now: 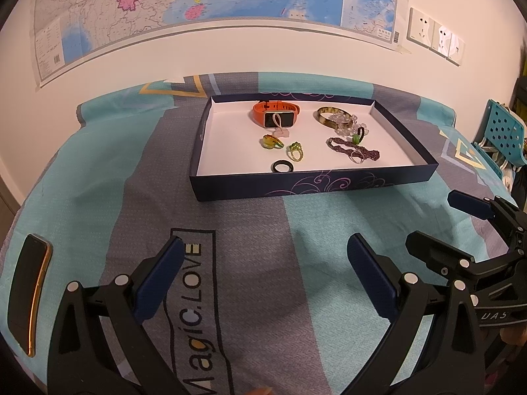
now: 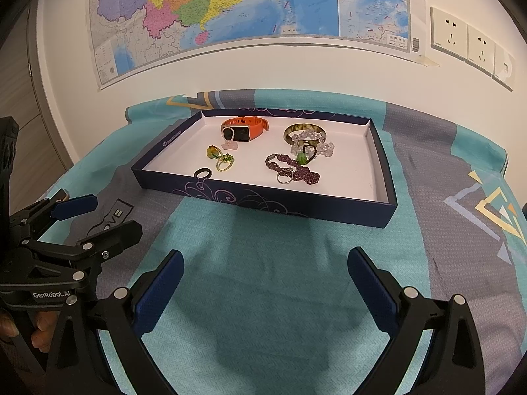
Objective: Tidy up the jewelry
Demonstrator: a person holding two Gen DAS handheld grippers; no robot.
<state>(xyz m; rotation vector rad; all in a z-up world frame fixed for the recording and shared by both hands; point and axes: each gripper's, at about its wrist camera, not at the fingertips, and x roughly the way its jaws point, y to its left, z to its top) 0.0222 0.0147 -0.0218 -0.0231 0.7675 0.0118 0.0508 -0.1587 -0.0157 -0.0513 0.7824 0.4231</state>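
Two hand-held grippers hover low over a bed, both released with jaws spread wide and nothing between the flat, dark-blue padded fingers: the left hand-held gripper (image 1: 263,276) and the right hand-held gripper (image 2: 265,283), each a black plastic frame with silver rivets. All the jewelry sits ahead of them inside one shallow rectangular box (image 1: 316,186), navy cardboard printed with pale swirls, white inside. One orange rubbery watch band (image 1: 276,114) with a rectangular glossy face lies at the back left of the box; one mottled amber bangle (image 1: 329,117) lies to the right of it, touching one strand of clear faceted beads (image 1: 344,121). One purple beaded bracelet (image 1: 354,149) lies in loose curves nearer the front, a thin silver ring (image 1: 356,157) resting on it, and a green bead on a black loop (image 1: 358,136) just behind. Two ornate yellow-green rings (image 1: 283,147) sit side by side near the middle, and one plain black ring (image 1: 282,166) lies beside the front wall. One dark phone (image 1: 28,293) with a gold edge rests on the bedspread (image 1: 329,230), a woven fabric in teal and grey blocks with printed lettering. One colourful map (image 2: 250,10) hangs on the cream wall behind, beside white wall sockets (image 2: 467,41).
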